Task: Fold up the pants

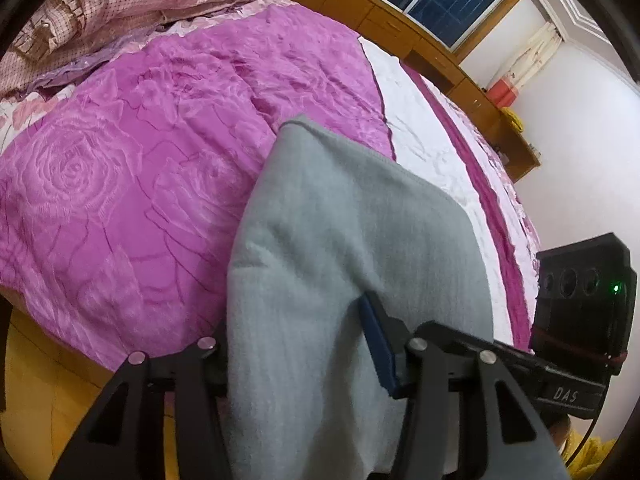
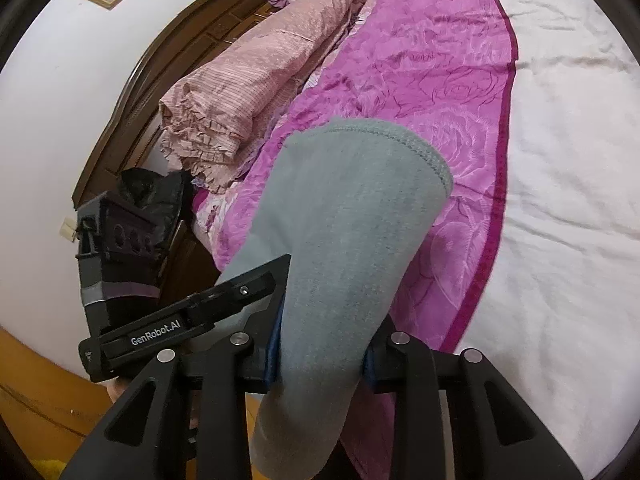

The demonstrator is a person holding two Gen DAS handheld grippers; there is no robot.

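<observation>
The grey fleece pants (image 1: pixel 340 240) hang draped over my left gripper (image 1: pixel 304 344), which is shut on the cloth; its blue pad (image 1: pixel 378 348) presses the fabric. In the right wrist view the same grey pants (image 2: pixel 344 232) stand up between the fingers of my right gripper (image 2: pixel 320 344), shut on them, with a stitched hem at the top. Both grippers hold the pants above the near edge of the bed. The other gripper shows at the side of each view: the right one (image 1: pixel 580 308) and the left one (image 2: pixel 120 252).
A magenta rose-patterned blanket (image 1: pixel 140 160) covers the bed over a white sheet (image 2: pixel 568 160). Pink checked bedding (image 2: pixel 248 84) is piled by the dark wooden headboard (image 2: pixel 132 92). A wooden cabinet (image 1: pixel 440 52) runs along the far wall under a window. The floor is yellow wood.
</observation>
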